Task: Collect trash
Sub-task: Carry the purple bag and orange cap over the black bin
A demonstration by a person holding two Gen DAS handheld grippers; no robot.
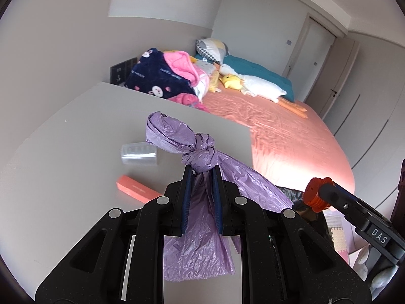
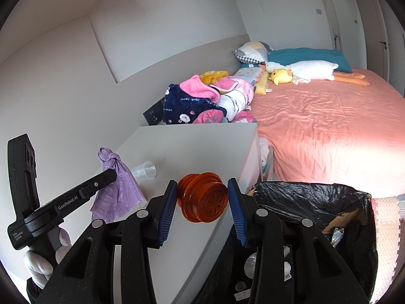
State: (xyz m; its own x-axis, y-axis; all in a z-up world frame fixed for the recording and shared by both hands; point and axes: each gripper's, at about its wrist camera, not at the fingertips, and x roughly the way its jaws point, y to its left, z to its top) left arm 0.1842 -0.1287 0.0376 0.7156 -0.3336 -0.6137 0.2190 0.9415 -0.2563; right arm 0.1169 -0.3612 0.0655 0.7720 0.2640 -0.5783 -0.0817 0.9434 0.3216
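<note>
Left gripper [image 1: 201,171] pinching one knotted purple bag [image 1: 200,152] just below the knot, keeping it hanging free above the counter [image 1: 63,164]. Right gripper [image 2: 201,188] clamped on one orange ribbed cap [image 2: 202,197], carried beside the black-lined bin [image 2: 316,197], probably for dropping in. Left lying on the counter: one clear cup [image 1: 139,153], one pink box [image 1: 138,190].

Bright, even daylight fills both views — sharp throughout, no motion blur. A blown-out glare patch sits on the bed [image 1: 291,152] sheet's near edge. Fisheye bends walls and darkens the corners; shadows on the surface [image 2: 197,147] are soft.
</note>
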